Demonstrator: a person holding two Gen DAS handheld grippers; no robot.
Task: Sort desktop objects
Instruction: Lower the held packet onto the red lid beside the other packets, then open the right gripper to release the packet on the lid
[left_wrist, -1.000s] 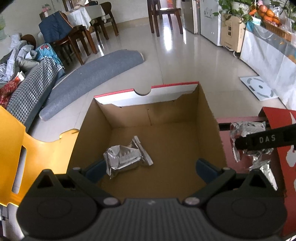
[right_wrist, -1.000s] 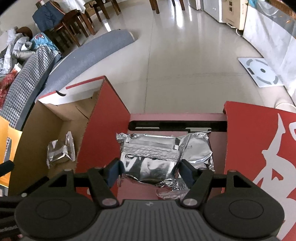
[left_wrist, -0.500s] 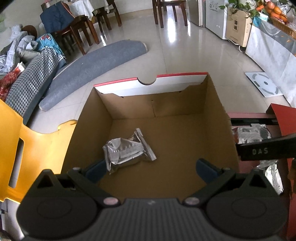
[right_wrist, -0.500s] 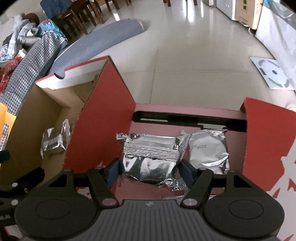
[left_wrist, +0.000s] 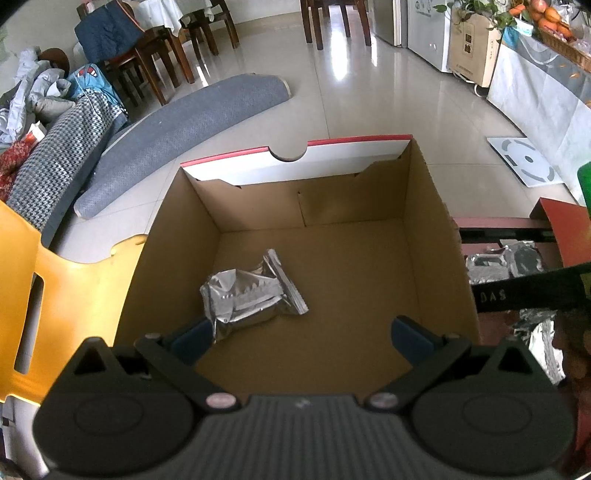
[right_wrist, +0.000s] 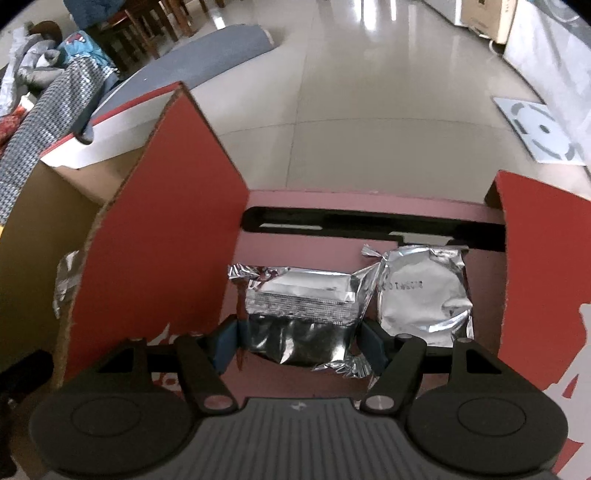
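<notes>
The left gripper (left_wrist: 301, 334) hangs over the brown box (left_wrist: 430, 236), and its jaws are wide apart with nothing in them. One crinkly silver packet (left_wrist: 251, 295) lies on the box floor, just ahead of the left jaw and touching its tip. The space ahead of the right jaw is bare cardboard.

The right gripper (right_wrist: 299, 341) has its jaws clenched on a shiny foil packet (right_wrist: 301, 310), one blue pad pressing each side. That packet sits right between the jaws, above the pink desk (right_wrist: 306, 206). A second foil packet (right_wrist: 424, 295) lies on the desk just past the right jaw, touching the held one. A tall red box wall (right_wrist: 166, 229) stands beside the left jaw. Another red flap (right_wrist: 543, 266) stands off to the right jaw's side.
</notes>
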